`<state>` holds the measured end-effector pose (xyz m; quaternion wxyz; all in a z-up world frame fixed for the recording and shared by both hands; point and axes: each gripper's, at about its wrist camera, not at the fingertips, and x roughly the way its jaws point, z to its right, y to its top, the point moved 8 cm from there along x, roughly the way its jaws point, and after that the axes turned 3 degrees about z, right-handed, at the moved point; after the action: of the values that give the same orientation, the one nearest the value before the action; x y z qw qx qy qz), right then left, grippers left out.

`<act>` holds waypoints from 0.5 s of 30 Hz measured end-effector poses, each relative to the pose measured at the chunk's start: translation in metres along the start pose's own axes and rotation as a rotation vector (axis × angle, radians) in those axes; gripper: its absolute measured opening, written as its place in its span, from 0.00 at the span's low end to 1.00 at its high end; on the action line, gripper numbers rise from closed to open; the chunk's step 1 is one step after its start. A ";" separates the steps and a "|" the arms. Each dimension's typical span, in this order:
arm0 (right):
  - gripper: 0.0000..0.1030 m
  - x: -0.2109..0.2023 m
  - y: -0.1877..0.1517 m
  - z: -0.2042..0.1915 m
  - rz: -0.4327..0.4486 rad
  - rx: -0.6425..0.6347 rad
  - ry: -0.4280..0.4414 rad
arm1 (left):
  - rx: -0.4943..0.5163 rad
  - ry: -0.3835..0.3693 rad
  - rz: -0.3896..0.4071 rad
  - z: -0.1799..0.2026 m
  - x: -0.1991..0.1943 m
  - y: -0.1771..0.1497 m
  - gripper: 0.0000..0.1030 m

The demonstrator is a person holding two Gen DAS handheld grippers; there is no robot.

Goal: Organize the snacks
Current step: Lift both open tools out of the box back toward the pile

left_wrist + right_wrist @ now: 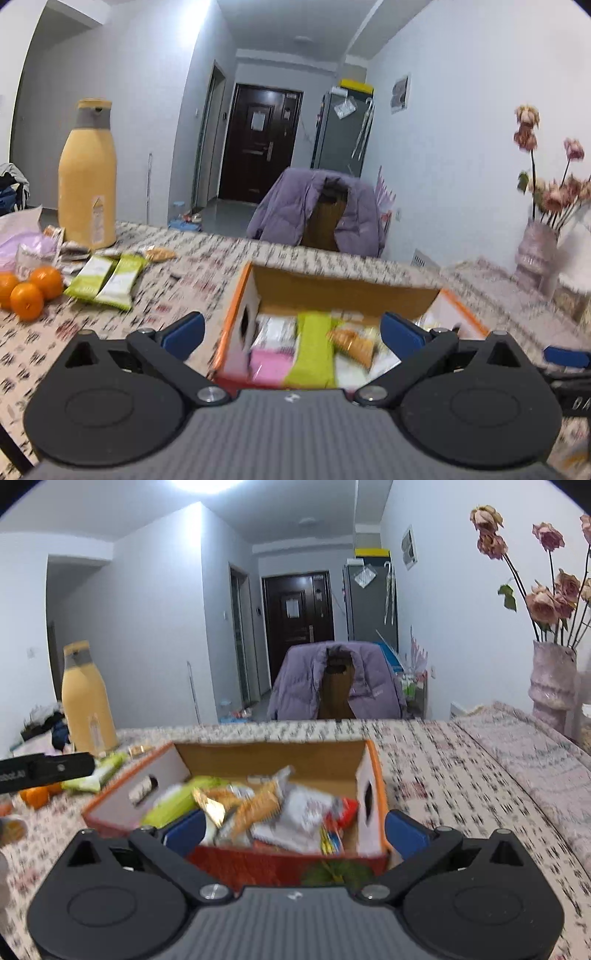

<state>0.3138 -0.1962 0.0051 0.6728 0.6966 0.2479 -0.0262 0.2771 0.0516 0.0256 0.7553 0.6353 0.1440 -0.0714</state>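
Both claws stood apart and empty: the left gripper [291, 334] and the right gripper [295, 829] each hung over the box [271, 755]. Left on the table [207, 258] lay oranges [31, 290] and two green bars [107, 280], near a yellow bottle [86, 177]. Snacks [258, 812] filled the box; a vase [554, 679] stood far right.

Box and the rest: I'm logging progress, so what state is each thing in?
Box: open, partly filled with snacks.
Green packets: two, flat on the table, outside the box.
Oranges: loose on the table.
Bottle: upright, capped.
Left gripper: open, empty.
Right gripper: open, empty.
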 end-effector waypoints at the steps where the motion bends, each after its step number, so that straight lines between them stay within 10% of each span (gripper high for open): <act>1: 1.00 -0.003 -0.006 0.002 -0.012 -0.003 -0.005 | 0.004 0.007 -0.015 -0.004 -0.003 -0.007 1.00; 15: 1.00 -0.038 -0.068 0.005 -0.129 -0.030 -0.043 | 0.076 0.000 -0.128 -0.029 -0.036 -0.079 1.00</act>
<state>0.2559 -0.2152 -0.0443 0.6852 0.6684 0.2779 -0.0807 0.2165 0.0627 -0.0416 0.7244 0.6531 0.1817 -0.1252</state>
